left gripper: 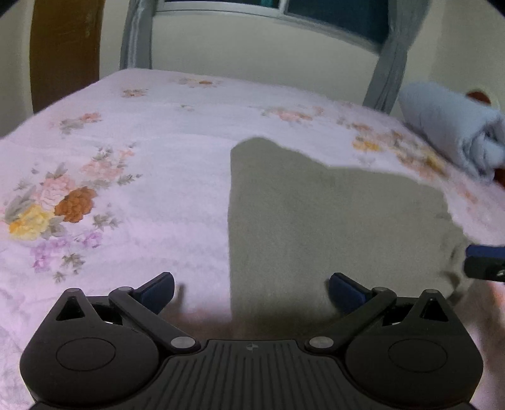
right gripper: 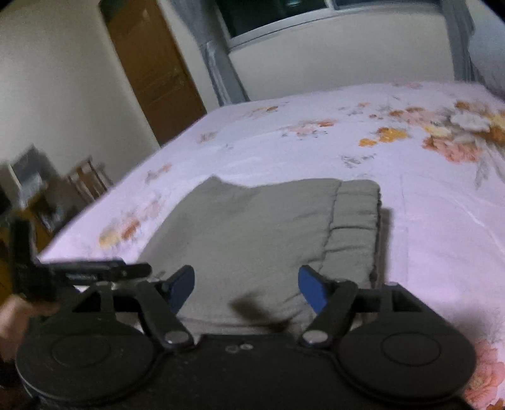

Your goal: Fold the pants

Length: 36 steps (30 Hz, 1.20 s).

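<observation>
The grey-green pants (left gripper: 331, 220) lie folded flat on the floral bed sheet (left gripper: 126, 157). In the right wrist view the pants (right gripper: 252, 227) show the elastic waistband at their right end. My left gripper (left gripper: 251, 291) is open and empty, just above the near left edge of the pants. My right gripper (right gripper: 246, 288) is open and empty, over the near edge of the pants. The right gripper's tip shows at the right edge of the left wrist view (left gripper: 486, 261). The left gripper shows at the left of the right wrist view (right gripper: 94, 271).
A rolled light-blue blanket (left gripper: 454, 126) lies at the bed's far right. A wooden door (right gripper: 154, 75), grey curtains (left gripper: 135, 34) and a window (right gripper: 277, 15) stand behind the bed. Cluttered furniture (right gripper: 47, 189) stands left of the bed.
</observation>
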Each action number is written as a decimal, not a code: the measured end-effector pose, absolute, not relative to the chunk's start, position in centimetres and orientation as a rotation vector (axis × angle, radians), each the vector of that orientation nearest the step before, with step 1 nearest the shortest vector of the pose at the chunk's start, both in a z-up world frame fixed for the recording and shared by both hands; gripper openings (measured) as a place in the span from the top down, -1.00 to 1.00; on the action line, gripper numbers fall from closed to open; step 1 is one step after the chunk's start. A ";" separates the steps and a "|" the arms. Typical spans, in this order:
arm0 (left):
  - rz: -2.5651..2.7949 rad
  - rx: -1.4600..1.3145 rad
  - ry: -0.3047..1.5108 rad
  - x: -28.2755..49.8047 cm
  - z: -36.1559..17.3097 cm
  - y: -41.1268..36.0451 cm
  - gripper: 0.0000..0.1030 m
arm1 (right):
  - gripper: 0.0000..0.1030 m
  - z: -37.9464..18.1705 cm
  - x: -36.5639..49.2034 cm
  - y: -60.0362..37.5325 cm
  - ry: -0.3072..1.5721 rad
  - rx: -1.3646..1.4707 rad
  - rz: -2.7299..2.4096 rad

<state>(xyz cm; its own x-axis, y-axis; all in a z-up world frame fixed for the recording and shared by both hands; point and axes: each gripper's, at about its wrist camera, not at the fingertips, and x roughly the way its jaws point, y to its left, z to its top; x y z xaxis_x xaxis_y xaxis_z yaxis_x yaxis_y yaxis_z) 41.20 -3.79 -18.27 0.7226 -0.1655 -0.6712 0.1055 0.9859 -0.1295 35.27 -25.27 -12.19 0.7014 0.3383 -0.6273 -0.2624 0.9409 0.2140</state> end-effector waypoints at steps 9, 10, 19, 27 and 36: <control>-0.129 -0.222 0.721 39.0 -19.1 -1.4 -1.00 | -0.36 -13.8 31.9 -23.6 0.705 0.014 0.288; -0.114 -0.217 0.698 38.6 -18.6 -0.9 -1.00 | -0.38 -13.1 31.6 -24.4 0.690 0.052 0.282; -0.056 -0.259 0.630 40.3 -16.3 2.2 -1.00 | -0.51 -9.7 33.5 -24.9 0.568 0.056 0.260; -0.076 -0.200 0.627 53.2 -14.6 -0.6 -1.00 | -0.51 -10.8 44.5 -22.5 0.637 0.100 0.322; -0.112 -0.126 0.785 59.6 -20.5 -3.1 -1.00 | -0.26 -15.6 47.4 -25.7 0.739 0.179 0.268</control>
